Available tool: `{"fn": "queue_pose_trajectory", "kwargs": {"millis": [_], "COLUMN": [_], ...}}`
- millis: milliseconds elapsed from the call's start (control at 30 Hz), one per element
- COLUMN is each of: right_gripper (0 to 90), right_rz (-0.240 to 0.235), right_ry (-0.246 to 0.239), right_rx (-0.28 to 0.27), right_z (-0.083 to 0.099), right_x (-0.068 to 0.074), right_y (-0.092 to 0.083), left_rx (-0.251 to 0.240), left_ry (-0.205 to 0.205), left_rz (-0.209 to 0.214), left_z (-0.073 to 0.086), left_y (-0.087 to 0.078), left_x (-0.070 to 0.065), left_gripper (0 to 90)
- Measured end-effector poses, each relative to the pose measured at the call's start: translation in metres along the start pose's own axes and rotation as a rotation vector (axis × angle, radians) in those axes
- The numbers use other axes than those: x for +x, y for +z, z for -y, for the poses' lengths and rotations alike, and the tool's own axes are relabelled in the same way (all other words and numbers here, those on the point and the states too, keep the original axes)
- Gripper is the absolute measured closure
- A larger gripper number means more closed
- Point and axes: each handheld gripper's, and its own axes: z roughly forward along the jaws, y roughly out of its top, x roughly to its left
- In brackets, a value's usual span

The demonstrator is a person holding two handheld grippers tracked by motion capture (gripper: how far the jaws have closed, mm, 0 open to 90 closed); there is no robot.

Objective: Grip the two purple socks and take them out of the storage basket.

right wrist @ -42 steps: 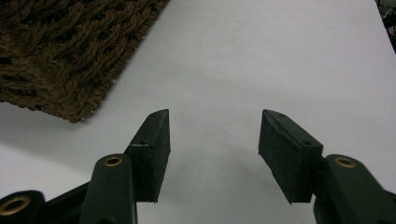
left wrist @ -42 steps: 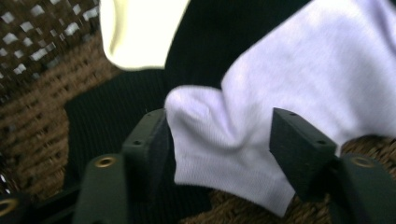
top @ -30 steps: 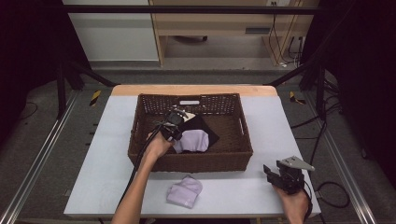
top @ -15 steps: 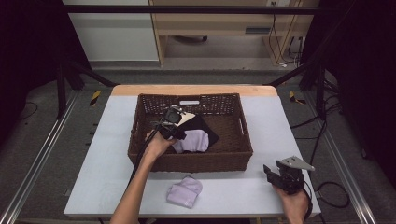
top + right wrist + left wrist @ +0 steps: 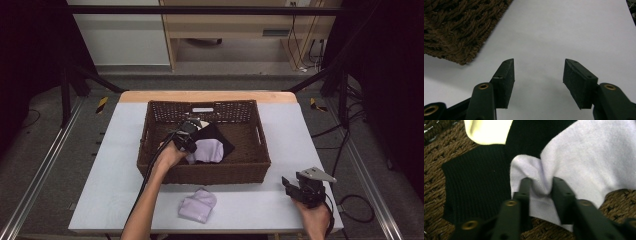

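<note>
In the brown wicker basket (image 5: 205, 175) a lavender cloth (image 5: 210, 150) lies on a black cloth (image 5: 216, 134), with a cream piece (image 5: 202, 121) behind them. My left gripper (image 5: 189, 142) reaches into the basket at the lavender cloth's left edge. In the left gripper view its jaws have just been closing, and the gripper (image 5: 541, 185) pinches a raised fold of the lavender cloth (image 5: 589, 165) over the black cloth (image 5: 476, 177). A second lavender cloth (image 5: 197, 205), folded, lies on the table in front of the basket. My right gripper (image 5: 289, 184) (image 5: 539, 72) stands open over the bare table with nothing between its fingers.
The basket sits mid-table on a white tabletop (image 5: 120, 165). Its front right corner (image 5: 456, 30) lies close to the left of the right gripper. Metal frame rails (image 5: 45, 160) run along both sides of the table, and cables (image 5: 355, 205) trail on the floor to the right.
My left hand has shifted a little inside the basket beside the lavender cloth. The right hand and the folded cloth on the table have kept still.
</note>
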Motion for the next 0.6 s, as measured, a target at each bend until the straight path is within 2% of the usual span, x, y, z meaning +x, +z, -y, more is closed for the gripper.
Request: {"fn": "queue_pose_trajectory", "kwargs": {"millis": [67, 133, 233, 333, 433, 533, 600], "right_gripper": [42.9, 42.9, 43.1, 43.1, 43.1, 43.1, 43.1], "right_rz": [0.0, 0.001, 0.0, -0.001, -0.001, -0.001, -0.001], "right_ry": [0.0, 0.0, 0.0, 0.0, 0.0, 0.0, 0.0], "right_rx": [0.0, 0.0, 0.0, 0.0, 0.0, 0.001, 0.0], "right_z": [0.0, 0.0, 0.0, 0.0, 0.0, 0.0, 0.0], "right_x": [0.0, 0.0, 0.0, 0.0, 0.0, 0.0, 0.0], "right_y": [0.0, 0.0, 0.0, 0.0, -0.001, -0.001, 0.0], "left_rx": [-0.023, -0.059, -0.148, -0.257, -0.315, -0.388, -0.433], "left_ry": [-0.01, -0.011, -0.016, -0.001, 0.018, 0.052, 0.05], "left_rz": [-0.003, -0.014, -0.012, -0.008, -0.012, -0.038, -0.041], "left_z": [0.001, 0.001, 0.003, 0.008, 0.01, 0.013, 0.016], "left_y": [-0.002, -0.006, -0.014, -0.024, -0.029, -0.036, -0.04], "left_x": [0.0, 0.0, 0.0, -0.002, -0.004, -0.008, -0.008], "left_gripper": [80.4, 82.1, 82.8, 82.8, 82.8, 82.8, 82.8]}}
